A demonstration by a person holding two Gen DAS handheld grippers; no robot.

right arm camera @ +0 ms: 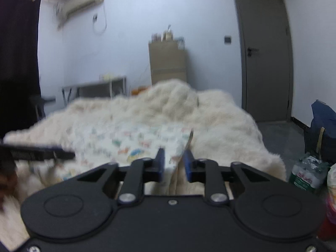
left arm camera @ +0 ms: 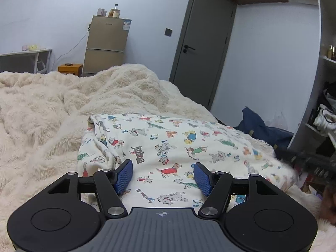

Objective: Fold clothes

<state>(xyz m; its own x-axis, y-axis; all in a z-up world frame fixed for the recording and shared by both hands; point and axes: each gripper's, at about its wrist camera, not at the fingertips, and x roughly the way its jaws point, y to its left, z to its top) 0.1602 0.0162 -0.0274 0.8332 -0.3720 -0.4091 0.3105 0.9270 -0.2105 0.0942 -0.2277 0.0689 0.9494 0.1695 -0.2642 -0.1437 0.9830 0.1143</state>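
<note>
A white garment printed with small coloured dogs lies spread on a fluffy cream blanket that covers the bed. My left gripper hovers low over the garment's near part, open, and its blue pads touch no cloth. The right wrist view is blurred. There my right gripper stands nearly closed at the garment's right edge. Cloth fills the narrow gap between its pads, and the edge rises above them. The left gripper's dark body shows at the far left of that view.
A tan fridge and a grey door stand behind the bed. A blue bag and a shelf unit are to the right of the bed. A pack of water bottles sits on the floor. A white desk is far left.
</note>
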